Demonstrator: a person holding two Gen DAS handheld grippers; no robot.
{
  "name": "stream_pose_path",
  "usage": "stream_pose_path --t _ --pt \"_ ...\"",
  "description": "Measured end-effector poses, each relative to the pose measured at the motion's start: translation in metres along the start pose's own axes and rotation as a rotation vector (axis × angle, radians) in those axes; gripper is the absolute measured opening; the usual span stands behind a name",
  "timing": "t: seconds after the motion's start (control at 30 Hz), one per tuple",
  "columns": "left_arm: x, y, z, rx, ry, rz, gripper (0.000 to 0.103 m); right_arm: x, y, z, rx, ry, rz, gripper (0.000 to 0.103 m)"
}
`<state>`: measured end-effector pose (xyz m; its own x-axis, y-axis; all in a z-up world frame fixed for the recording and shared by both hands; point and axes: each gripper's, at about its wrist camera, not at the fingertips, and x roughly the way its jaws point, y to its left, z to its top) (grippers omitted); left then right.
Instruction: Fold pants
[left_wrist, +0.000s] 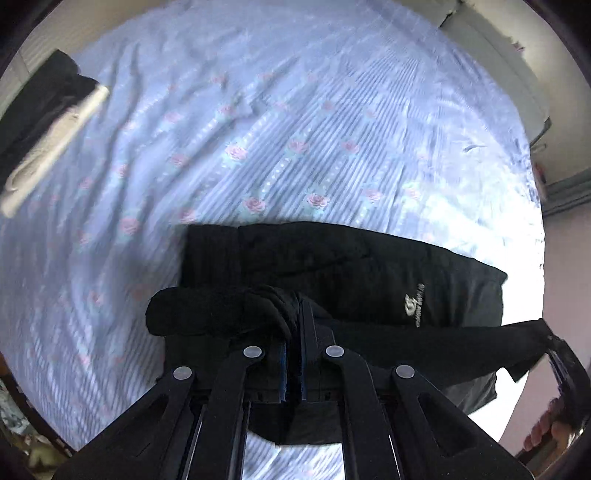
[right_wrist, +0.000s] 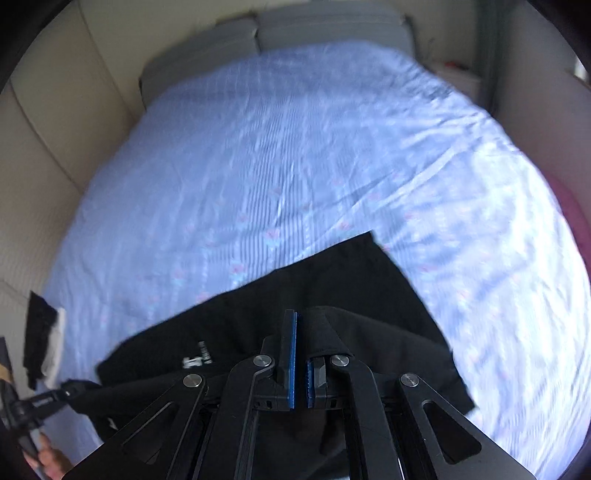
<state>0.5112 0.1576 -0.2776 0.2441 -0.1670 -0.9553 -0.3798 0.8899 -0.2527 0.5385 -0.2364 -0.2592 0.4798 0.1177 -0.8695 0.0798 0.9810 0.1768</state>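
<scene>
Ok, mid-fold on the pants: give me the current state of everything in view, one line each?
Black pants: partly folded on the bed, one edge lifted by both grippers.
Left gripper: shut on the pants fabric.
Right gripper: shut on the pants fabric.
Floral bed sheet: spread out, wrinkled.
Stack of folded clothes: lying at the bed's far-left edge, untouched.

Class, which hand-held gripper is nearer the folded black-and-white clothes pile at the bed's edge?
Left. The left hand-held gripper is nearer the pile; the right hand-held gripper grips the black pants farther away.
</scene>
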Motion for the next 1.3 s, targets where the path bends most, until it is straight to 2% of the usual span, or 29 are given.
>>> stream_pose_path --t 0.13,0.3,0.33,0.37,0.4,0.47,0.5,0.6,0.63,0.67,0.73,0.77,0.83,0.93,1.07,1.2,1.3 --pt "0.035 -0.002 0.021 0.006 0.060 0.040 0.009 0.055 0.002 0.014 -0.015 0.079 -0.024 0.005" --pt "0.062 0.000 0.041 0.000 0.130 0.054 0.018 0.103 0.004 0.026 -0.011 0.155 -0.031 0.006" --pt "0.066 0.001 0.046 -0.019 0.151 0.040 0.025 0.108 0.005 0.028 -0.011 0.171 -0.037 0.008" --pt "0.068 0.001 0.051 -0.034 0.162 0.020 0.036 0.111 0.007 0.032 -0.022 0.184 -0.045 0.016" --pt "0.070 0.001 0.055 -0.046 0.170 0.000 0.041 0.112 0.009 0.034 -0.032 0.184 -0.047 0.031" --pt "0.069 -0.001 0.064 -0.072 0.165 -0.011 0.051 0.105 0.014 0.040 -0.036 0.152 -0.024 0.049" --pt "0.068 -0.003 0.066 -0.079 0.167 -0.014 0.052 0.099 0.018 0.042 -0.038 0.131 -0.009 0.054" --pt "0.059 0.000 0.065 -0.103 0.169 -0.045 0.055 0.076 0.027 0.044 -0.055 0.090 -0.012 0.057" --pt "0.052 0.000 0.063 -0.095 0.153 -0.041 0.058 0.065 0.029 0.043 -0.070 0.070 -0.025 0.057" --pt "0.044 -0.002 0.062 -0.078 0.136 -0.017 0.065 0.056 0.032 0.042 -0.085 0.051 -0.032 0.058" --pt "0.019 -0.003 0.055 -0.027 0.053 0.038 0.075 0.028 0.039 0.032 -0.140 0.011 -0.053 0.058" --pt "0.009 -0.003 0.052 0.006 0.014 0.053 0.075 0.020 0.039 0.031 -0.162 -0.007 -0.051 0.060" --pt "-0.013 -0.006 0.041 0.084 -0.056 0.068 0.077 -0.003 0.041 0.021 -0.208 -0.040 -0.059 0.062" --pt "-0.036 -0.017 0.012 0.245 -0.142 0.090 0.078 -0.039 0.034 -0.009 -0.254 -0.070 -0.009 0.062" --pt "-0.050 -0.022 -0.054 0.431 -0.210 0.137 0.078 -0.060 0.014 -0.058 -0.235 -0.051 0.025 0.062" --pt "-0.039 -0.012 -0.107 0.465 -0.185 0.156 0.078 -0.057 -0.016 -0.120 -0.195 0.041 0.040 0.062" --pt "-0.021 -0.002 -0.140 0.422 -0.103 0.157 0.078 -0.041 -0.033 -0.157 -0.172 0.114 0.072 0.062"
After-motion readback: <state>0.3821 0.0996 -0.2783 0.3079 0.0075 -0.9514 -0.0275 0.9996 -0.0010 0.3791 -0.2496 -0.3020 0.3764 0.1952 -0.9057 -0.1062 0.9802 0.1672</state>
